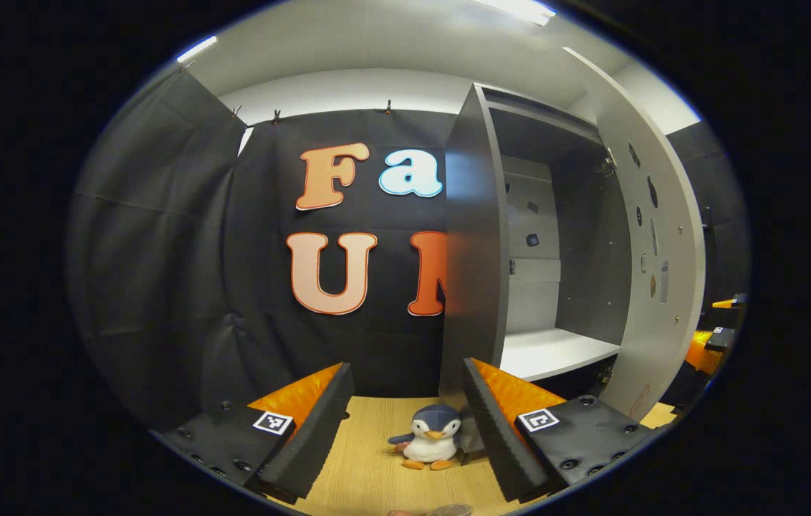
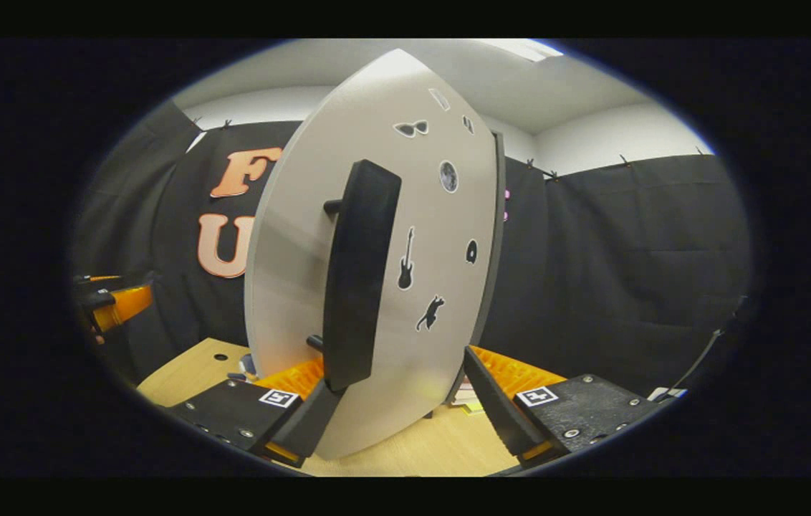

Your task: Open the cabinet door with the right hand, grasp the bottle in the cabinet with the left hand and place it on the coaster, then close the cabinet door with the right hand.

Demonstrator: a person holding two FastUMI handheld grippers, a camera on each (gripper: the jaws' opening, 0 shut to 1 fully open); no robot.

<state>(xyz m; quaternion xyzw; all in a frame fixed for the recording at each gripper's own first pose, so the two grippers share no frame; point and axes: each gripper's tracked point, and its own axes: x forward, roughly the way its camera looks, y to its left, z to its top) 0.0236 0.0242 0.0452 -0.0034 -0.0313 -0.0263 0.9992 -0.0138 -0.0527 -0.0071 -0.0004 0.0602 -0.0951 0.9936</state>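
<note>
R. gripper (image 2: 398, 369): fingers apart, nothing clamped; lower end of door handle (image 2: 359, 272) sits just in front of its 9 o'clock finger, touching or not, can't tell. L. gripper (image 1: 405, 373): fingers apart, empty, held over table (image 1: 362, 473) w/ penguin toy (image 1: 433, 444) lying between them farther off. Cabinet (image 1: 477, 236): door (image 2: 291, 236) swung wide. Its shelf (image 1: 556, 351) looks bare and no bottle can be made out inside. A small round object (image 1: 450, 510) at 6 o'clock on the edge of the left gripper view may be the bottle or coaster; too clipped to tell. Step in hand, judged: closing the door w/ the R. gripper. To do it well, bring both fingers around the handle's mid-length, not its lower tip, so the push doesn't twist the panel. Otherwise lay one finger flat on the door face beside the handle. Follow the hinge arc rather than shoving straight, ease off near the frame, and keep the L. gripper and toy clear of the sweep. Orientation: door stands upright, long axis 12 to 6 o'clock, stickered outer face turned toward your R. gripper, free edge toward 9 o'clock in the right gripper view. Handle is a bar on two standoffs, long axis also 12 to 6, running parallel to the door face.
</note>
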